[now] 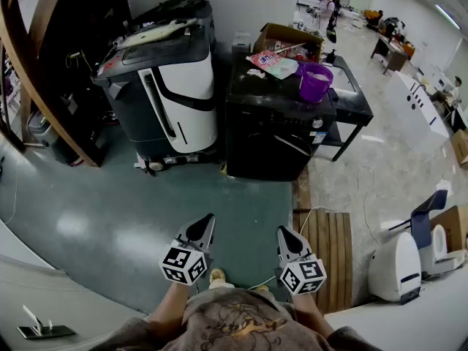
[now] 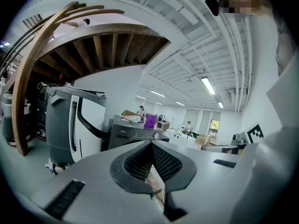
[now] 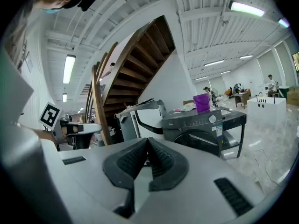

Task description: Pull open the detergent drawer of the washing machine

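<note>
On washing machine (image 1: 270,141): bucket (image 1: 315,82); left beside it: floor machine (image 1: 175,86); behind: box (image 1: 281,34).

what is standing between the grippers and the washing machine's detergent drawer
Nothing visible. Only green floor lies between the left gripper, the right gripper and the front of the washing machine. The purple bucket sits on its top, clear of the front panel. Both grippers are shut and empty.

A purple bucket (image 1: 315,82); cardboard box (image 1: 287,35) (open) beside it; wooden pallet (image 1: 338,254).
</note>
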{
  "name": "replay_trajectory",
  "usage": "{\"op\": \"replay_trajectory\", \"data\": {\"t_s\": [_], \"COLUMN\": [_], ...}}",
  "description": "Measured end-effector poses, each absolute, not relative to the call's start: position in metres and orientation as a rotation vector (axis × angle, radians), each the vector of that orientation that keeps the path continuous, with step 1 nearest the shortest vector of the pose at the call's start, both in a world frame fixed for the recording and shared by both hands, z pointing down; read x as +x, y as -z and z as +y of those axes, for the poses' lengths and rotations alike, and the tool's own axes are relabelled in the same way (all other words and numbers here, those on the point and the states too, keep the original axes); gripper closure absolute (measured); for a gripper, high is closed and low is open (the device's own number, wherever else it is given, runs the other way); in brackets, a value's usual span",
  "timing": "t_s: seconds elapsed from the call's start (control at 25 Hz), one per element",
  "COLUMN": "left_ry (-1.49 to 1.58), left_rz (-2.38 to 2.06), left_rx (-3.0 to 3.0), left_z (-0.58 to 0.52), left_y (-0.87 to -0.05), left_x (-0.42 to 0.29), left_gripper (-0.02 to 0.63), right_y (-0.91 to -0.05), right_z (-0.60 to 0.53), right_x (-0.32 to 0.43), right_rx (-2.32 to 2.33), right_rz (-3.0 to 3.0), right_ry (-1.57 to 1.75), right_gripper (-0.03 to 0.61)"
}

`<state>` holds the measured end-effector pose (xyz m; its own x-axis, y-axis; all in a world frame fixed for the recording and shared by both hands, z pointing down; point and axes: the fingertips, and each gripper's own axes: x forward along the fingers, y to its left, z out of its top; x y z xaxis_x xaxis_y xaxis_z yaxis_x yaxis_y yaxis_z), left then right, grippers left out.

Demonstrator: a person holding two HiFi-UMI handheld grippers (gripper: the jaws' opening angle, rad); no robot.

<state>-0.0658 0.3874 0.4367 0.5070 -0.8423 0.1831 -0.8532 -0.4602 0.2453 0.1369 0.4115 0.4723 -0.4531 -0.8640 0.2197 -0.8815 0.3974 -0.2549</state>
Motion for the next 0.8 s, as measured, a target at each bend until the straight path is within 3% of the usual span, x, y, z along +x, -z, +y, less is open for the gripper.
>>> {"op": "replay_trajectory", "data": {"t_s": [0.8], "left_ry": [-0.049], "left_rz": [-1.271], "left_rx": [2.550], "left_z": [0.344], "left_y": [-0.444], "left_x": [-0.131], "left_gripper": [0.592], "right_y": [-0.480], "right_z": [0.381], "right_x": [0.054], "right_rx": [1.694], "right_rz": [-2.533], "right_ry": [-0.536], "right_gripper": [0.575]}}
